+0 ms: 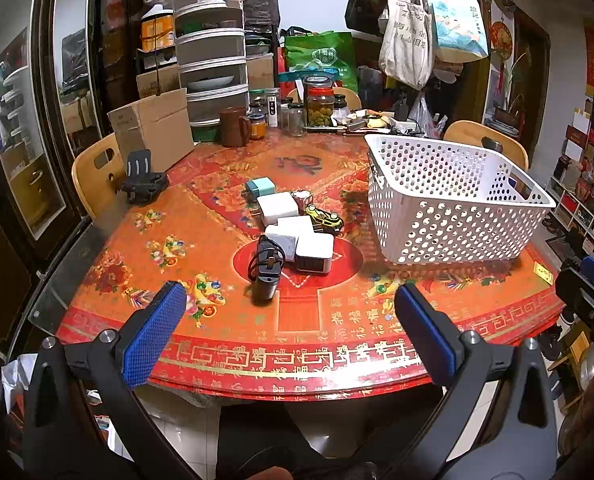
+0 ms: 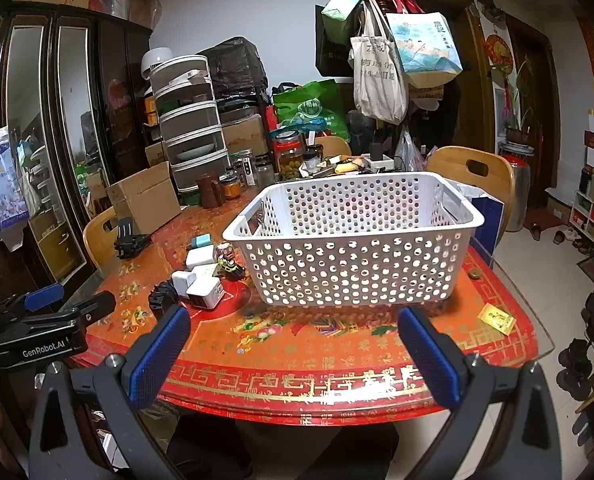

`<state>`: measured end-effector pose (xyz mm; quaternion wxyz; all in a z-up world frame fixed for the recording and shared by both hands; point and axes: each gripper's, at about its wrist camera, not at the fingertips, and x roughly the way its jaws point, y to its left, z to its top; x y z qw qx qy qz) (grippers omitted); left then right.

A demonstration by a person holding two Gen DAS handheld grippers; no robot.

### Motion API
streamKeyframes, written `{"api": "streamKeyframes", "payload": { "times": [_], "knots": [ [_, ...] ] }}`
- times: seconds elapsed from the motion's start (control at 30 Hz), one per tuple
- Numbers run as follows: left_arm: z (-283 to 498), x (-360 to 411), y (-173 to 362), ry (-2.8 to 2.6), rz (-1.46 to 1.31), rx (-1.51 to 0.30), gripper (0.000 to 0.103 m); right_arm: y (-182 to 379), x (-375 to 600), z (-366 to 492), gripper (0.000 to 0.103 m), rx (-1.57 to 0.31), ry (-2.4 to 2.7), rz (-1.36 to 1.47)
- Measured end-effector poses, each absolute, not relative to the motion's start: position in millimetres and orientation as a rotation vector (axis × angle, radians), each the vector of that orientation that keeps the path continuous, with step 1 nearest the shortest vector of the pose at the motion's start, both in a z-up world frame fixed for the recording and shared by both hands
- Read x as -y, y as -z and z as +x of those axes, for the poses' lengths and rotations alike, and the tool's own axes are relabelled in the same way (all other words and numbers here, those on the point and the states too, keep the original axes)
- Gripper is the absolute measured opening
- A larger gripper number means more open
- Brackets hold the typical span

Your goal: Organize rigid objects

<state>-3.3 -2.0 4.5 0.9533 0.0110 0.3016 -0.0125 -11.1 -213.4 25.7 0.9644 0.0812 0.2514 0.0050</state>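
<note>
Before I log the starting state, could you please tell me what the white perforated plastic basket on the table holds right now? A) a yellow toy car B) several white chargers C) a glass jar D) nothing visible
D: the white perforated plastic basket looks empty inside, while the white chargers and yellow toy car lie beside it on the red patterned table.

Basket (image 1: 457, 200) interior — hidden behind perforated walls

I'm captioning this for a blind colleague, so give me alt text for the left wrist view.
Open blue-padded tongs hover at the near edge of a red patterned table, facing a cluster of white chargers, a dark power bank and a toy car. A white perforated basket stands to the right.
</note>
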Motion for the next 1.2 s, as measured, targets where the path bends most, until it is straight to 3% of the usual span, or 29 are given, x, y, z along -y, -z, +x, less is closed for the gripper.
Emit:
{"api": "streamKeyframes", "payload": {
  "times": [0.37,0.63,0.7,0.77,0.8,0.87,0.9,1.2],
  "knots": [
    [6.7,2.9,5.1,-0.016,0.065,-0.522,0.103,-28.3,229.4,-9.8,0.103,-0.434,0.029,0.174],
    [87.5,-28.5,63.1,-0.073,0.077,-0.682,0.103,-41.3,348.1,53.9,0.103,-0.444,0.309,0.261],
    [102.9,-36.2,76.1,-0.03,0.051,-0.751,0.103,-35.6,373.5,77.8,0.097,-0.496,0.295,0.299],
    [115.1,-44.3,87.9,-0.008,0.016,-0.795,0.103,-25.8,390.4,104.3,0.075,-0.569,0.297,0.305],
    [120.6,-47.6,92.6,-0.023,0.017,-0.804,0.103,-20.3,398.4,117.3,0.069,-0.607,0.287,0.312],
    [127.2,-51.4,100.3,-0.056,0.039,-0.811,0.103,-6.4,412.3,139.8,0.039,-0.675,0.251,0.345],
    [130.5,-52.8,103.5,-0.063,0.046,-0.814,0.103,1.3,416.4,146.6,0.035,-0.703,0.237,0.351],
    [154.4,-54.7,113.2,-0.048,0.055,-0.843,0.103,31.1,410.5,182.8,0.026,-0.78,0.221,0.337]
  ]
}}
